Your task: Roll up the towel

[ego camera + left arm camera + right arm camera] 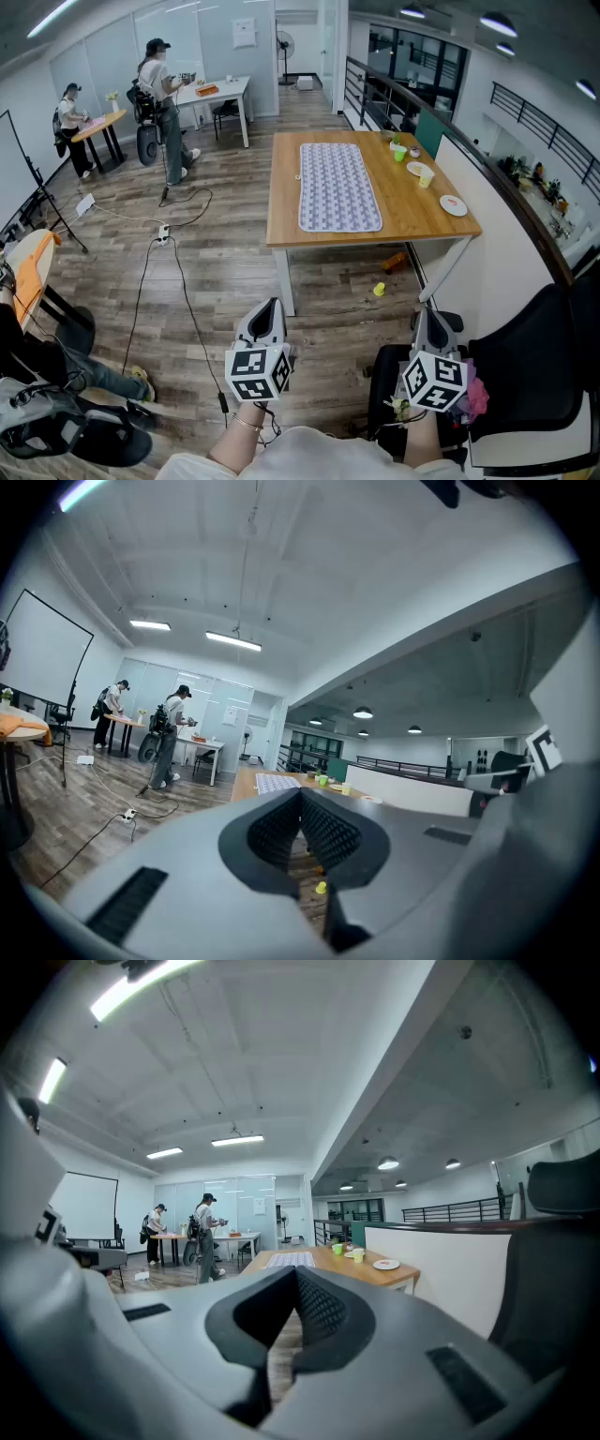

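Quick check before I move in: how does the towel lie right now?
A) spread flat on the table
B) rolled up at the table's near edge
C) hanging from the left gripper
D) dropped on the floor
A: the towel lies spread out flat on the wooden table, with neither end rolled.

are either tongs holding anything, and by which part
Nothing is held. The left tongs and right tongs are both shut and empty; the towel lies flat on the table, well ahead of them.

Wood-plank floor [234, 244], wooden bench [412, 202] centre, white desk [220, 89] far left, black chair [539, 375] near right, ceiling strip lights [232, 641].
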Tool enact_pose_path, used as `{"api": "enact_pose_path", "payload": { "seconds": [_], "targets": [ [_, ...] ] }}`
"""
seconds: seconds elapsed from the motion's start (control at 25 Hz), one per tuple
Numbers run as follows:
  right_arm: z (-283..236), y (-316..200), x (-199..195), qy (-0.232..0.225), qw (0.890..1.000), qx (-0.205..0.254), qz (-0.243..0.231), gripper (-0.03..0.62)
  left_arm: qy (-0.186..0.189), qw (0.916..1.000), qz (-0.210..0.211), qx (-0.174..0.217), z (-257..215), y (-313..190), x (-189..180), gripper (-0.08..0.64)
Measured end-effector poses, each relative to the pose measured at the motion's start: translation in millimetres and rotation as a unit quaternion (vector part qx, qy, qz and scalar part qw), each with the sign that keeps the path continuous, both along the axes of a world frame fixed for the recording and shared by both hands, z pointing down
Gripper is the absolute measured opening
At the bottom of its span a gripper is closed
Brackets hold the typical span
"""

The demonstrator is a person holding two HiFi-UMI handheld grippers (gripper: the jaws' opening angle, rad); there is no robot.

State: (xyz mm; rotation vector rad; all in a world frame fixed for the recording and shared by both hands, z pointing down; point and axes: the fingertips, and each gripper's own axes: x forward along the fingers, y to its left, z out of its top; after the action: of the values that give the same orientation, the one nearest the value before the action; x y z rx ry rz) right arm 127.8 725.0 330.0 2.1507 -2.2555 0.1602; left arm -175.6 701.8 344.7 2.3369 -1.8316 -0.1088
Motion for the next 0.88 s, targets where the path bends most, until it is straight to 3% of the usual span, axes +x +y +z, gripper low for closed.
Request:
{"api": "enact_pose_path", "payload": {
  "seconds": [0.48, 0.8, 0.88],
  "targets": [
    [7, 21, 3, -0.021, 0.999, -0.001, -0.026, 0.002, -0.006, 1.0, 0.002, -0.003, 0, 23, 19, 0.003],
    [-1, 26, 0, 0.001, 1.0, 0.006, -0.023, 0.003, -0.005, 0.9999, 0.011, -0.002, -8, 31, 21, 0.031],
    [-3, 31, 0, -0.002, 1.0, 0.007, -0.031, 0.066, -0.008, 0.9999, 0.011, 0.0, -11, 38, 23, 0.056]
  ]
}}
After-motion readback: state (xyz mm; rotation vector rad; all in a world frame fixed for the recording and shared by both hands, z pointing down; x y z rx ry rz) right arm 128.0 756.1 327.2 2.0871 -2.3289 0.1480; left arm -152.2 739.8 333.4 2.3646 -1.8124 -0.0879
